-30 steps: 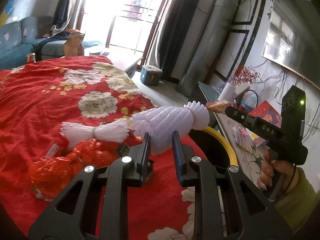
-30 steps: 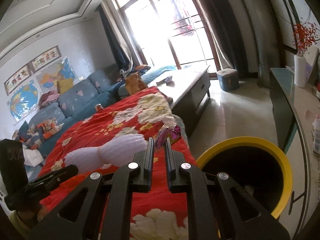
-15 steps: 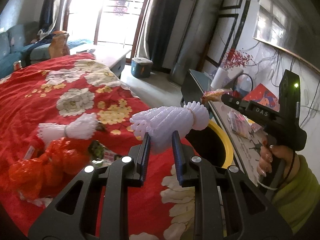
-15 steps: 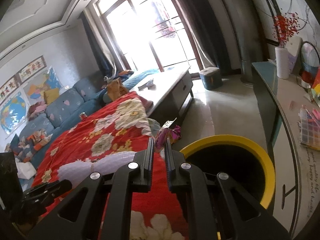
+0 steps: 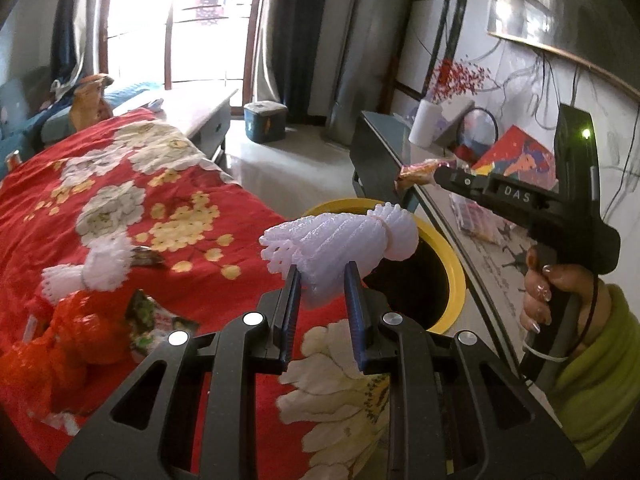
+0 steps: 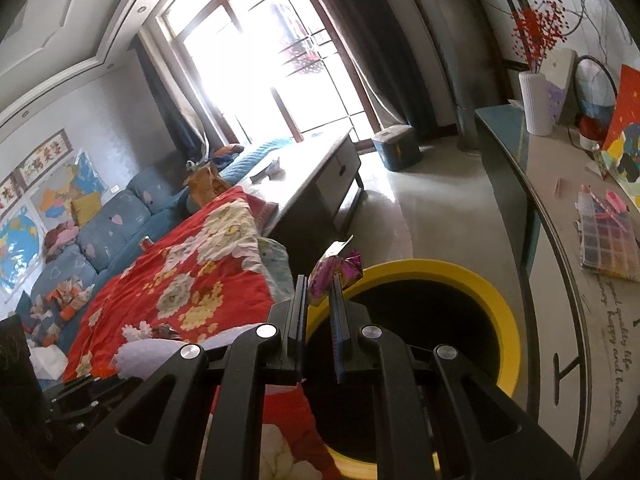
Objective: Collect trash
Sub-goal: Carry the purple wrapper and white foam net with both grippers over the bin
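Note:
My left gripper [image 5: 320, 276] is shut on a white foam fruit net [image 5: 340, 240] and holds it at the near rim of the yellow-rimmed black bin [image 5: 456, 280]. My right gripper [image 6: 320, 284] is shut on a crumpled purple foil wrapper [image 6: 334, 270] and holds it above the left rim of the same bin [image 6: 496, 300]. In the left wrist view the right gripper [image 5: 436, 174] shows beyond the bin with the wrapper [image 5: 416, 170] at its tip. The foam net also shows in the right wrist view [image 6: 160, 356].
On the red floral blanket [image 5: 120, 184] lie another white foam net [image 5: 100, 268], an orange plastic bag [image 5: 68, 340] and a green snack wrapper [image 5: 156, 320]. A glass-topped counter [image 6: 560, 208] with a vase, boxes and papers runs right of the bin. A coffee table [image 6: 312, 168] stands behind.
Both grippers have moved right, off the blanket and toward the bin, each still holding its piece. The bin now fills more of both views.

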`<state>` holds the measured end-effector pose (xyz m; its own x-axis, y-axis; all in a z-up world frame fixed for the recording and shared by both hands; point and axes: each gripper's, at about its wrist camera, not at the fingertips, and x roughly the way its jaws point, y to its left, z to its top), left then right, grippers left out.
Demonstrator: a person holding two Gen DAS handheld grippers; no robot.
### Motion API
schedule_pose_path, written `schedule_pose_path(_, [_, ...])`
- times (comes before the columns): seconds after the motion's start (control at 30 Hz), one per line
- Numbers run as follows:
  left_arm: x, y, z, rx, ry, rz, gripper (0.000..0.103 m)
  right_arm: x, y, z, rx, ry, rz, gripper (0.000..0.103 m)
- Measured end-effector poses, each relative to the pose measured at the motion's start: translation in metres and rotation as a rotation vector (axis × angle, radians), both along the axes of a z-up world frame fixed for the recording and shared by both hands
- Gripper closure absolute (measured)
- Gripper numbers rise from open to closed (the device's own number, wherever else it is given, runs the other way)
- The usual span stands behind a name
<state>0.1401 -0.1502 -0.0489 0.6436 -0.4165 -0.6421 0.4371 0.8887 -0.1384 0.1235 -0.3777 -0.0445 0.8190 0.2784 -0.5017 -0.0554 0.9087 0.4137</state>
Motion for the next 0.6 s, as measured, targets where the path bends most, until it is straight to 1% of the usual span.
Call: schedule_pose_path(0.6, [0.028, -0.06, -0.035, 0.143, 0.041, -0.09, 0.087, 0.009, -0.025, -0.026, 0.068, 0.064, -0.025, 0.092])
